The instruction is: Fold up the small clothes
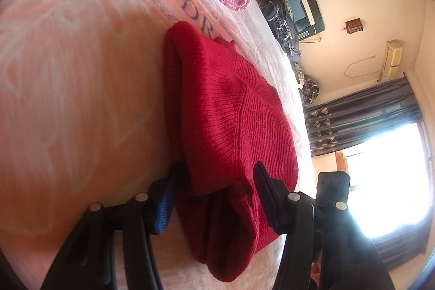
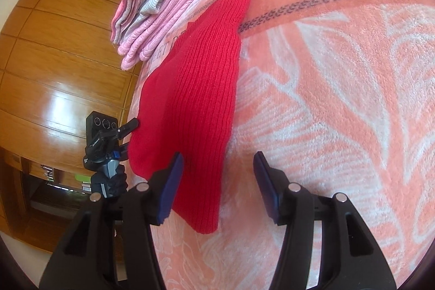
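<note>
A red knit garment [image 2: 195,89] lies partly folded on the pink patterned blanket [image 2: 339,99], a sleeve laid along its length toward the far cuff. The step in hand appears to be a further fold of its near end. The left gripper [image 1: 217,178] has its jaws wide apart, straddling the bunched near edge without clamping it. The right gripper [image 2: 218,167] is likewise spread open and holds nothing, its left finger over the knit, its right over bare blanket. The next move likely calls for both to close on the near edge and carry it evenly toward the far end. No containers are visible; a stack of folded clothes [image 2: 163,7] rests just beyond.
</note>
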The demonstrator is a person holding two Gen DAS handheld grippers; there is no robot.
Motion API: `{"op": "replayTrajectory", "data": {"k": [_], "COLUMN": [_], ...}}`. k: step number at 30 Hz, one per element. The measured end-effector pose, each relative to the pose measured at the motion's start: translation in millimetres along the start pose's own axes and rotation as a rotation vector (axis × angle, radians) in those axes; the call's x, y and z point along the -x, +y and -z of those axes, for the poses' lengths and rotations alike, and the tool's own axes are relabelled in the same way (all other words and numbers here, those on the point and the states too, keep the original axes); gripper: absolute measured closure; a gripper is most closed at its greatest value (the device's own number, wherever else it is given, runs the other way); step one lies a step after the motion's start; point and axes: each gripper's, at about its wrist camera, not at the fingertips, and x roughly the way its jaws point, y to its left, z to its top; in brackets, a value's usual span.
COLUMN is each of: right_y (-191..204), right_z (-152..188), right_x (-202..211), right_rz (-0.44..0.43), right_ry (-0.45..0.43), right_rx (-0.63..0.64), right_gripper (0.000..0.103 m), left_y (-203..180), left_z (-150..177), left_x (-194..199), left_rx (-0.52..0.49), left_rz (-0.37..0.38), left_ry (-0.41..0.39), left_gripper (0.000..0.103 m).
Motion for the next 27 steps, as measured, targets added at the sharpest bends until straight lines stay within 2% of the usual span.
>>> {"op": "replayTrajectory", "data": {"k": [3, 5, 7, 10, 12, 14, 16, 18, 22, 27], "right_y": [9, 12, 11, 4, 3, 4, 7, 11, 22, 27], "right_z": [-5, -8, -15, -18, -21, -26, -27, -23, -20, -2], "right_x": [-5, -8, -17, -30, -35, -38, -38, -34, -15, 40], "right_rz": [-0.025, -0.056, -0.09, -0.076, -0.087, -0.1, -0.103, -0.122, -0.123, -0.124], "right_ry": [-0.005, -0.006, 0.001, -0.002, -0.015, -0.022, -0.035, -0.047, -0.047, -0.035], "right_rx": [0.016, 0.021, 0.007, -0.012, -0.017, -0.038, -0.033, -0.02, -0.006, -0.013], "right_gripper": [0.049, 0.049, 0.042, 0.043, 0.043, 0.042, 0.057, 0.063, 0.067, 0.067], "left_y": [-1, -3, -11, -15, -13, -8, -4, -2, -11, -52], "left_z": [-19, -21, -21, -19, -16, -13, -12, -9, -1, 24], "left_x": [-25, -31, -37, -38, -36, -34, -32, -29, -24, -24], "left_rx": [0.039, 0.033, 0.001, -0.007, 0.001, 0.01, 0.028, 0.042, 0.042, 0.007], "left_rz": [0.048, 0.043, 0.029, 0.026, 0.042, 0.042, 0.038, 0.05, 0.079, 0.159], "left_ry": [-0.004, -0.002, -0.001, -0.01, -0.015, -0.02, -0.023, -0.035, -0.052, -0.018], "left_gripper": [0.047, 0.047, 0.046, 0.046, 0.05, 0.06, 0.068, 0.071, 0.076, 0.077]}}
